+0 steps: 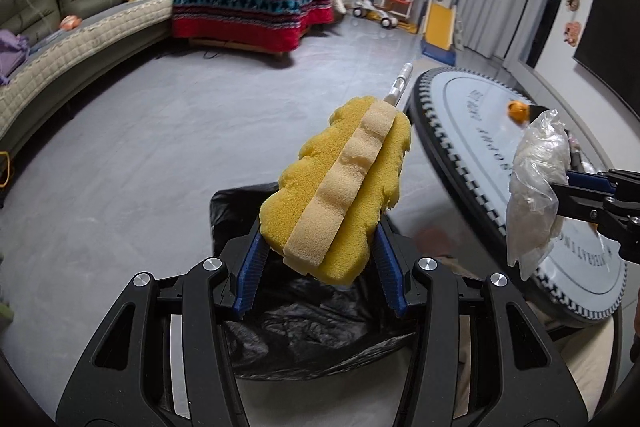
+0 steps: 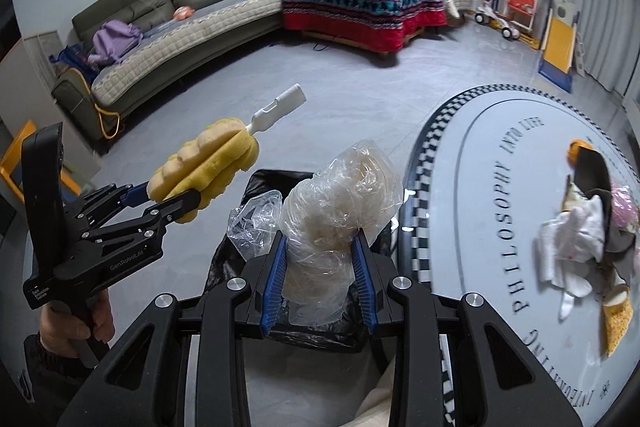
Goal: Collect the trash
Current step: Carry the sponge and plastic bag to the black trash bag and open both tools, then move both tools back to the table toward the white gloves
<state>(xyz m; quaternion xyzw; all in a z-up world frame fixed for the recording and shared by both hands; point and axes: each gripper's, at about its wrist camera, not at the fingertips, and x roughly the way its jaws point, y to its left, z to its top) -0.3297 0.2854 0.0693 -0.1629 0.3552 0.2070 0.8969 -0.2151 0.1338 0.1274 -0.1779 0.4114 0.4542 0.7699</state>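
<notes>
My left gripper (image 1: 320,259) is shut on a yellow sponge brush (image 1: 340,183) with a white handle, held above the open black trash bag (image 1: 320,331). It also shows in the right wrist view (image 2: 172,197), with the sponge brush (image 2: 208,163) in it. My right gripper (image 2: 320,267) is shut on a crumpled clear plastic bag (image 2: 340,211), also above the black trash bag (image 2: 260,187). In the left wrist view the plastic bag (image 1: 536,187) hangs at the right, over the table's edge.
A round grey table (image 2: 500,187) with a checkered rim stands on the right, with a pile of rags and scraps (image 2: 588,239) and an orange thing (image 2: 576,149) on it. A curved sofa (image 2: 180,27), a blanket-covered table (image 2: 360,3) and toys (image 2: 520,7) stand beyond the grey floor.
</notes>
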